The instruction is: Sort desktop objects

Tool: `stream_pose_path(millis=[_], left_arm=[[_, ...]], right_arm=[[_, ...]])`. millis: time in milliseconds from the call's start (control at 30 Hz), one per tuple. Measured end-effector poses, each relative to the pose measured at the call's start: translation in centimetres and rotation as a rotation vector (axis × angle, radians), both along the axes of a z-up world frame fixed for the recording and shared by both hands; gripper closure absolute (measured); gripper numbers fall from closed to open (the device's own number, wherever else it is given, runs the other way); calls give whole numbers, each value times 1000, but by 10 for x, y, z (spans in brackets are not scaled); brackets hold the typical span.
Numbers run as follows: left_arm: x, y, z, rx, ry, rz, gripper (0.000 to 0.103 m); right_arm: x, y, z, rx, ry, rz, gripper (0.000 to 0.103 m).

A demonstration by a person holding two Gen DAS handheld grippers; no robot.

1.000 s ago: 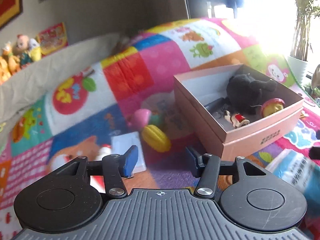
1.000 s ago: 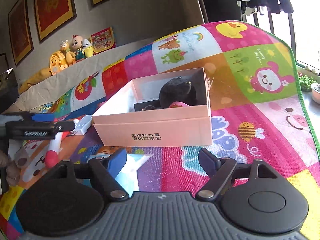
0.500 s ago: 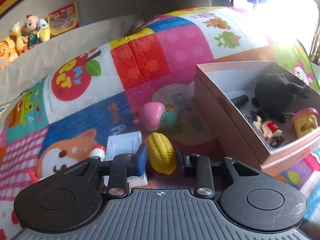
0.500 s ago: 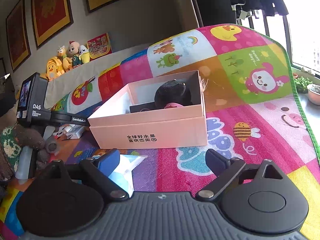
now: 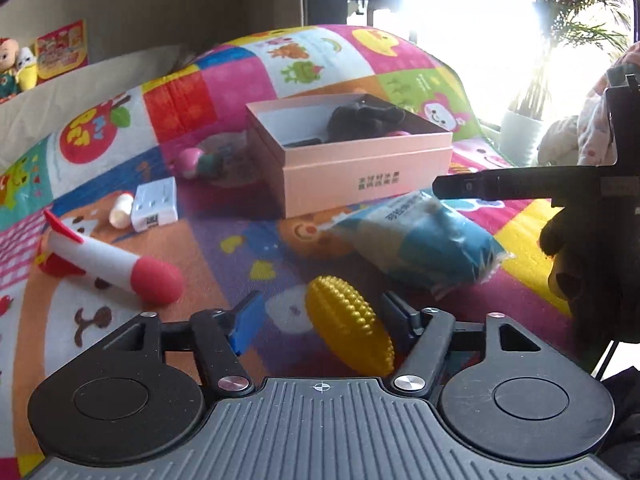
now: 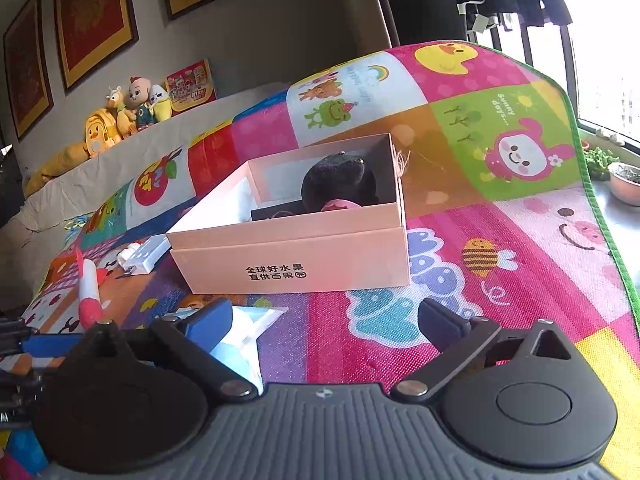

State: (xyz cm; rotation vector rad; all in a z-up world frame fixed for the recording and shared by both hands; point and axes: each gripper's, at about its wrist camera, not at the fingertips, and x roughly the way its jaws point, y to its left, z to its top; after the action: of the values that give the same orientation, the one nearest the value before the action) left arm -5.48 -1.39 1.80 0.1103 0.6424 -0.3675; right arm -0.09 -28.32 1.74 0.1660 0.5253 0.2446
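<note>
Yellow corn toy point(image 5: 350, 328) seemingly between left jaws

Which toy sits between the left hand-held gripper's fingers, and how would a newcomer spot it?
Start at the pink box on the patchwork mat and come toward the camera, past the blue tissue pack. Between the fingers of the open left hand-held gripper is the toy corn: the only yellow, bumpy thing there.

We find open mat point(image 6: 460, 280) right of the pink box point(image 6: 296, 256); left of it, a tissue pack point(image 5: 424, 240), toy rocket point(image 5: 108, 264) and charger point(image 5: 156, 204) crowd the way.
</note>
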Motion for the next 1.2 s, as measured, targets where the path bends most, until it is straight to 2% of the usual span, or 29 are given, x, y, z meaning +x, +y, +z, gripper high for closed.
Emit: stream_pose_path(millis=[100,133,200,300,367,467,533,600,800,1033,1200], left_arm=[[-2,1,-7,11,29,-13,19],[-3,0,-8,29,28,-18,13],[-3,1,-10,83,8,-9,9],[-2,9,-8,173,-39,74,8],[1,21,-4,187,-57,137,7],[-1,45,8,102,-61,206,5],[-6,56,13,32,-35,198,3],[-11,59,13,-6,3,176,3],[-22,54,-6,22,69,177,3],[-7,65,-1,-151,116,214,3],[18,58,-4,-95,82,250,3]], right_arm=[[-1,-1,0,1,-2,-8,0],[0,-1,0,4,1,-11,0],[1,-4,0,14,8,-25,0],[3,-7,-1,30,16,-41,0],[3,-8,-1,32,21,-46,0],[4,-8,-1,32,28,-49,0],[4,-8,-1,32,29,-48,0],[5,-7,-2,30,32,-49,0],[6,-6,-2,27,46,-50,0],[10,-6,-4,23,72,-67,0],[12,-7,-5,22,87,-69,0]])
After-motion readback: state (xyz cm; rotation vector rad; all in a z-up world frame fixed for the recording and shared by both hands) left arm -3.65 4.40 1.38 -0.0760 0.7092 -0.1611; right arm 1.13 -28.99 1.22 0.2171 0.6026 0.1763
